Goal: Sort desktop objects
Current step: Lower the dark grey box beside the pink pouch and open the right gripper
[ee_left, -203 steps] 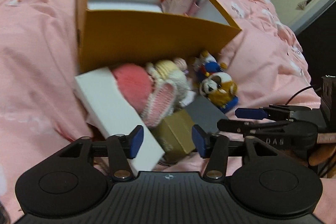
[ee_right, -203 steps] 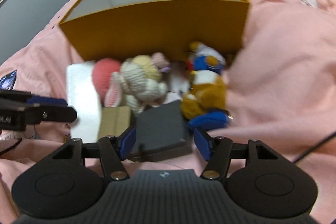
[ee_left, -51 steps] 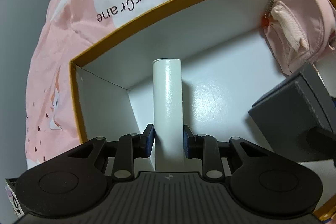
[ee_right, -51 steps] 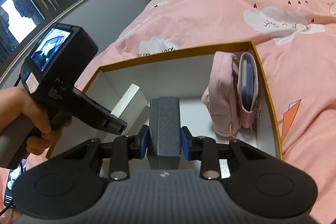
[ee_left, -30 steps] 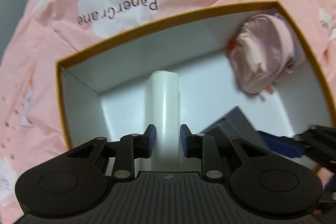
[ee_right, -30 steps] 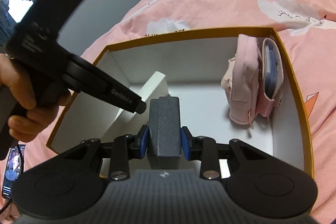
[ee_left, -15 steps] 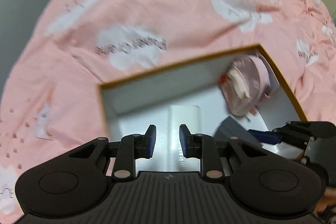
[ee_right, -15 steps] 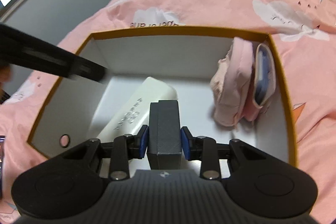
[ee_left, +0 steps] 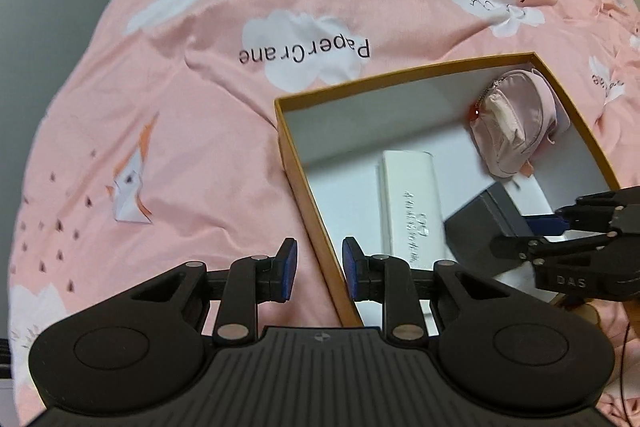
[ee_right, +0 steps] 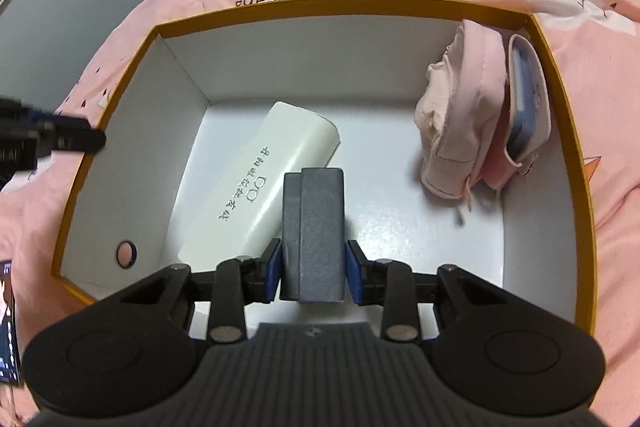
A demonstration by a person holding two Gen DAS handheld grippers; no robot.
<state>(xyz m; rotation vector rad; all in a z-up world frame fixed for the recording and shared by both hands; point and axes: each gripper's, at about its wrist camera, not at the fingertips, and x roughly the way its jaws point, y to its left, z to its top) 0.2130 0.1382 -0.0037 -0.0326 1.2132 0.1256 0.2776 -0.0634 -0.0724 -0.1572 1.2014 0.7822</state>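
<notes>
Meanwhile right tongs (ee_right: pixel 314 269) clamp the grey box (ee_right: pixel 316 227); left tongs (ee_left: pixel 316 269) seemingly gape narrowly, empty.

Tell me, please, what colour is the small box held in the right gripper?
Dark grey box, with a fine textured finish; the right wrist view shows it best.

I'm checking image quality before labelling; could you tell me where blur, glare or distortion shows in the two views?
Left wrist view: the white box and grey box look motion-smeared, and the fisheye bends the bedspread. Right wrist view: sharp, with soft glare on the orange box's glossy floor and its rim bowed.
</notes>
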